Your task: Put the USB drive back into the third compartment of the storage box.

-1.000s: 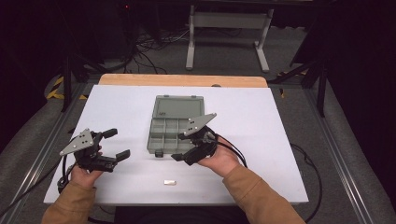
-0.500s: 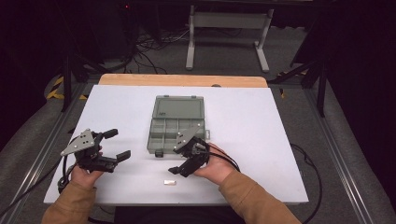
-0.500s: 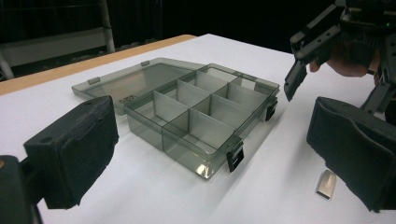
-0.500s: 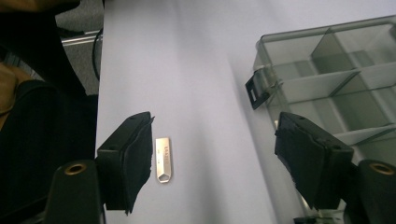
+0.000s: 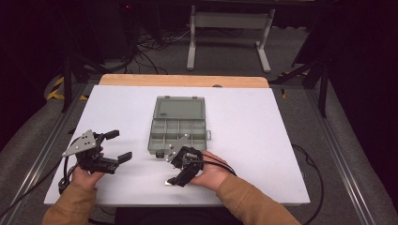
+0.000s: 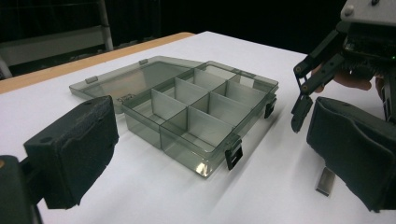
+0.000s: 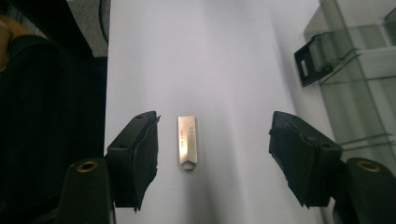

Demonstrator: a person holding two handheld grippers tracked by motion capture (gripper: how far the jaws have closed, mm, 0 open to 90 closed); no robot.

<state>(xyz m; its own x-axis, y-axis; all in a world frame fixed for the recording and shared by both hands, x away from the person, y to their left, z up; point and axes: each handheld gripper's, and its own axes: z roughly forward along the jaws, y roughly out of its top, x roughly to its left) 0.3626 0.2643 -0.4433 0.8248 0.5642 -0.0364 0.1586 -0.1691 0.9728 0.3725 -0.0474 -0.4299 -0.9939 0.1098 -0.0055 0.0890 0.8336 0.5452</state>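
The right gripper (image 5: pixel 174 179), low in the middle of the high view, is coming down over a small metal USB stick (image 7: pixel 188 148) that is lying flat on the white table (image 5: pixel 263 140). In the right gripper view the stick is sitting just left of centre in the frame, between the two black pads but touching neither; it is lying closer to the left pad than to the right one. The jaws are standing apart and have just been closing, with the stick in the gap between them and not yet pressed.

The left gripper (image 5: pixel 117 146) is waiting at the lower left of the high view, its jaws wide apart and holding nothing. Above centre in that view the grey compartment box (image 5: pixel 178 129) is lying with its lid folded back, and its latch is showing at the upper right of the right gripper view.

The step in hand looks like the pick-up of the stick. The next move probably calls for shifting the gripper slightly so the stick is sitting midway between the pads, sinking until the tips are reaching the tabletop, then squeezing on its long edges before lifting toward the box
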